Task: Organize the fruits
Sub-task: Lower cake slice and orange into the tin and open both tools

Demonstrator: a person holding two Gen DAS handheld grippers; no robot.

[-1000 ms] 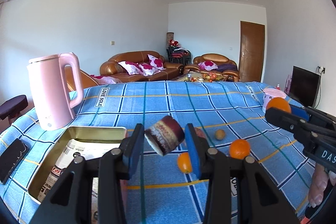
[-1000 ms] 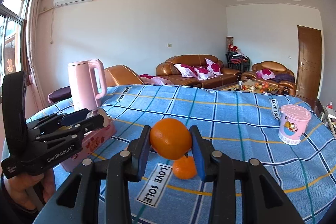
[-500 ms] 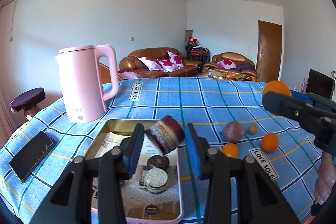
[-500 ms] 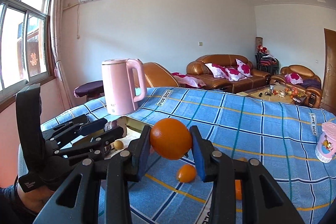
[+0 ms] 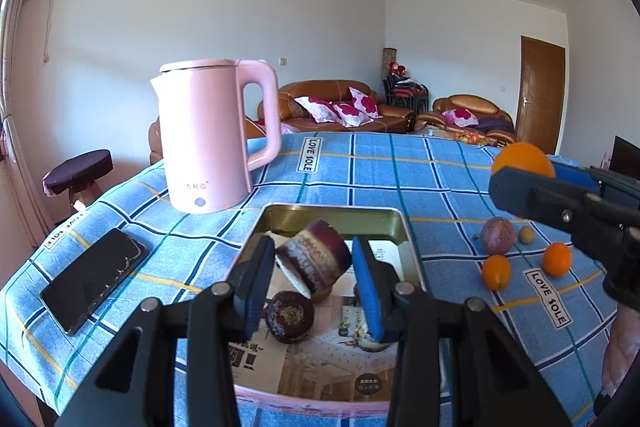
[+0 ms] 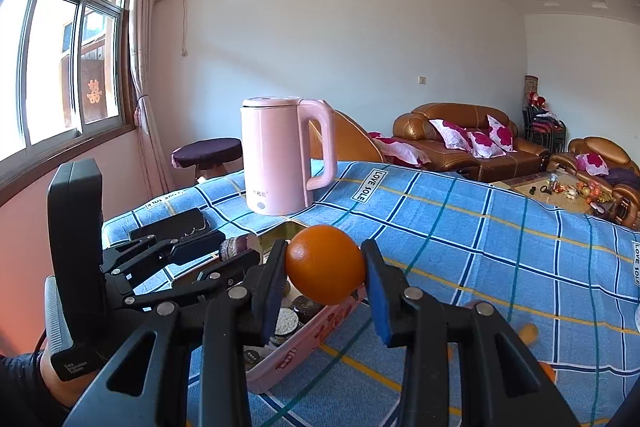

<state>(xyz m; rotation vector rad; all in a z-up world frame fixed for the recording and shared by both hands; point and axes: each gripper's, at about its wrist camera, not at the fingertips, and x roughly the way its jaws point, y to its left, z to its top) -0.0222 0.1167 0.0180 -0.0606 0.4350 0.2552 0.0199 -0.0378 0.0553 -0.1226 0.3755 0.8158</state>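
**A:** Far left on the worktop (image 5: 400, 167), a phone (image 5: 94, 279) lies flat, and behind it stands the pink kettle (image 5: 216, 139). Then the tin (image 5: 332, 213), lined with paper.

**B:** And the left tongs (image 5: 314, 281)?

**A:** Clenched on a dark red fruit (image 5: 314, 261), tilted, held in the air above the tin's near half. A similar dark fruit (image 5: 289, 315) already sits in the tin just below it.

**B:** So that's the drop-off step?

**A:** Looks like it. I'd say the next move is to lower the fruit onto bare paper beside that one, then let go.

**B:** Over to the right?

**A:** Right tongs (image 6: 324, 269) squeeze an orange (image 6: 325, 269), raised by the tin's right edge, waiting its turn, I'd guess. It needs to slide over the rim without bumping the left tongs.

**B:** Anything left outside?

**A:** Yes: a purple fruit (image 5: 498, 235), a tiny brown one (image 5: 526, 234) and two small oranges (image 5: 496, 271) lie loose on the cloth, right of the tin. Plenty left to collect.
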